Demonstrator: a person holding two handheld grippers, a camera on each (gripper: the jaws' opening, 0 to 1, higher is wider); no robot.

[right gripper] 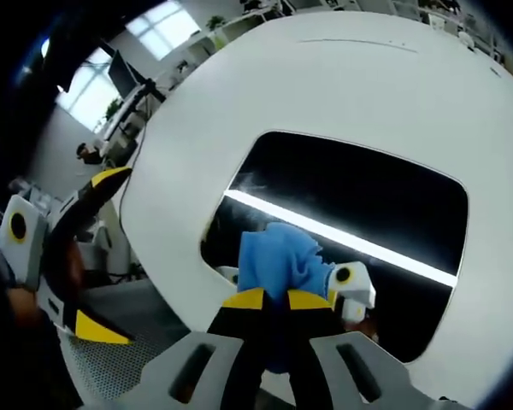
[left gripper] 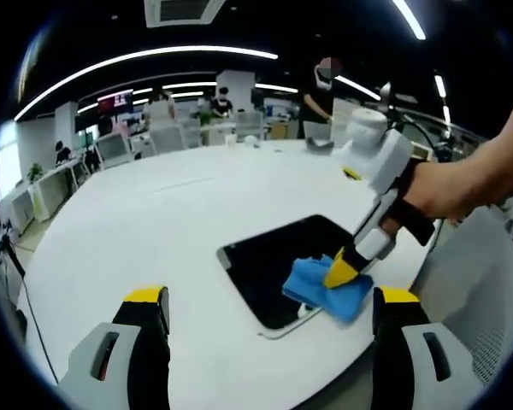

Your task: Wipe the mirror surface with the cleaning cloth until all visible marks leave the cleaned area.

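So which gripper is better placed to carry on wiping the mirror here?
Right. The right gripper is shut on the blue cloth, pressing it on the mirror. The left gripper is open, empty and off the mirror.

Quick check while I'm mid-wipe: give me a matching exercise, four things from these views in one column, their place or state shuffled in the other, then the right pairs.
Things:
1. cleaning cloth
2. mirror
3. left gripper
4. table

Place or state:
A. white, round, carries the mirror
B. blue, pinched in the right gripper, pressed on the glass
C. dark, flat, reflecting a ceiling light strip
D. jaws apart, holding nothing

Pairs: 1-B, 2-C, 3-D, 4-A
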